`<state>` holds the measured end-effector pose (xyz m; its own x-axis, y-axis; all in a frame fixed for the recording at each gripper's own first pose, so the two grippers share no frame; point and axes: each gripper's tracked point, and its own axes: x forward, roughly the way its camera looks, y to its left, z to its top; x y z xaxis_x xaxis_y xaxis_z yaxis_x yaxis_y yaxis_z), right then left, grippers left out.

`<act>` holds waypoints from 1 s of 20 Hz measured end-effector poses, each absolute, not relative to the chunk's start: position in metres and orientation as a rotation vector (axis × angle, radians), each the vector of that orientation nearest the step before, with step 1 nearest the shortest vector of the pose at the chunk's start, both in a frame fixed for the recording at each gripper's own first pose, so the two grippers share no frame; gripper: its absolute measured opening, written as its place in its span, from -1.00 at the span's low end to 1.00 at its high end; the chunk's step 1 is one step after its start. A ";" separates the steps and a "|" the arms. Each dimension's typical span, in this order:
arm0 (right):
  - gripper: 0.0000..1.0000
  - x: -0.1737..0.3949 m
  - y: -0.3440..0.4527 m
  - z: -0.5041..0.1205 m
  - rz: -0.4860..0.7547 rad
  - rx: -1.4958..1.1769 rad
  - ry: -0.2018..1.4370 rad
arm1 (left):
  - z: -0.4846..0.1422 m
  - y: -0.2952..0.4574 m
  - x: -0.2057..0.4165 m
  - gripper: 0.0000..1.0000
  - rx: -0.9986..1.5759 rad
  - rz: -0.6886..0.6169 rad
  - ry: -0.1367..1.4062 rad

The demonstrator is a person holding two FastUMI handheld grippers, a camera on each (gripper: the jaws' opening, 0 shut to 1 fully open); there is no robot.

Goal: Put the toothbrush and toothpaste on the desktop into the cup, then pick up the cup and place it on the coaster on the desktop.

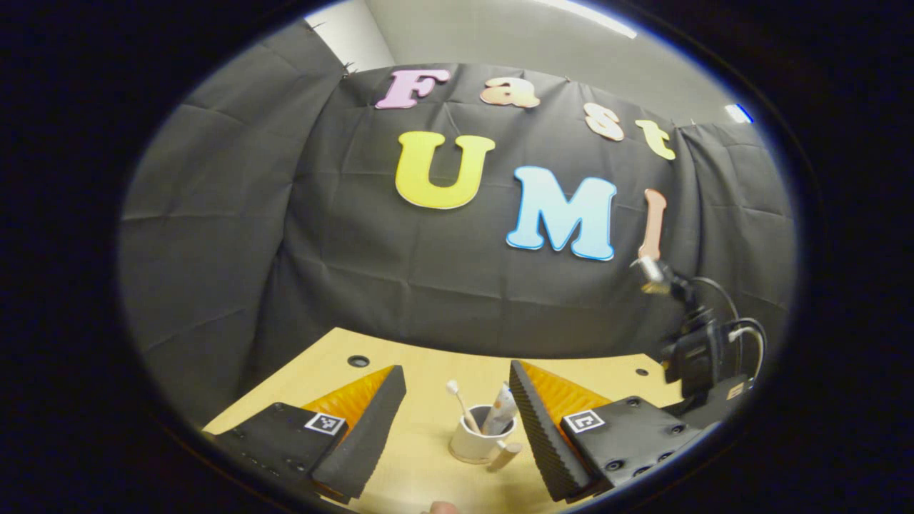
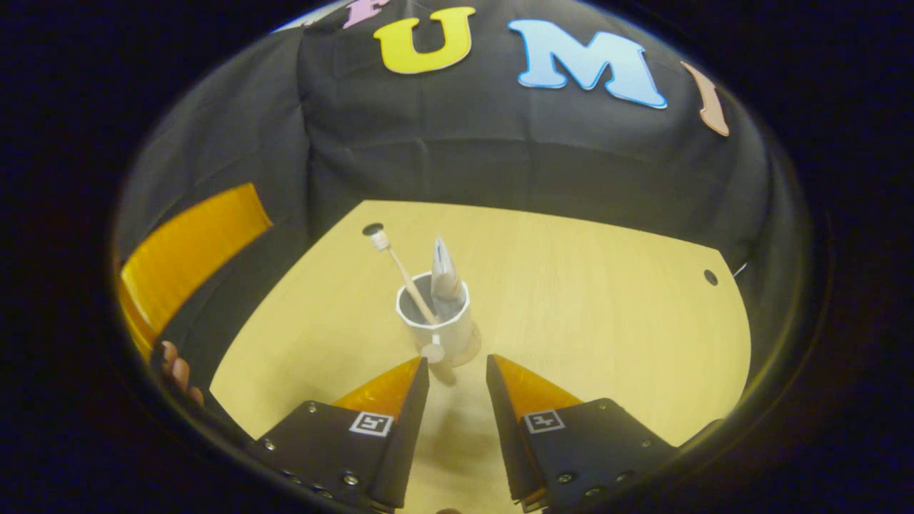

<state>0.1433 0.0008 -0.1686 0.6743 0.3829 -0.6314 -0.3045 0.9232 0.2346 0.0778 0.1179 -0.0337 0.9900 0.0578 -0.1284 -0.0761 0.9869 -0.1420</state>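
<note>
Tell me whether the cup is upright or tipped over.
Upright. The cup stands on the desktop with its open mouth up, and the toothbrush and toothpaste stick up out of it.

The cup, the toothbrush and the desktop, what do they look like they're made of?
Cup: probably glazed ceramic, white and smooth, with a wood-toned handle. Toothbrush: wood or bamboo by its tan, matte handle. Desktop: pale wood or wood-look laminate, showing faint straight grain; which one, the pictures can't settle.

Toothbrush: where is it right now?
In the right gripper view the toothbrush stands tilted inside the cup, head up and leaning left, beside the toothpaste, just ahead of the right claw.
</note>
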 end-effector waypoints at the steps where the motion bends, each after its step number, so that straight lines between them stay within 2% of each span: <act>1: 0.04 0.143 -0.009 -0.155 0.374 0.130 0.695 | -0.030 0.108 0.078 0.89 -0.149 0.056 0.119; 7: 0.03 0.141 -0.080 -0.083 0.272 0.152 0.451 | -0.015 0.051 0.084 0.90 -0.150 -0.003 0.102; 20: 0.02 0.118 -0.180 -0.030 0.107 0.038 0.160 | 0.001 -0.014 0.084 0.94 -0.112 -0.028 0.083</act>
<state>0.1180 -0.1801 -0.0297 0.9815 0.1089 -0.1574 -0.1028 0.9936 0.0462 0.0840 -0.0136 0.0010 0.9962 -0.0323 -0.0807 0.0231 0.9934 -0.1128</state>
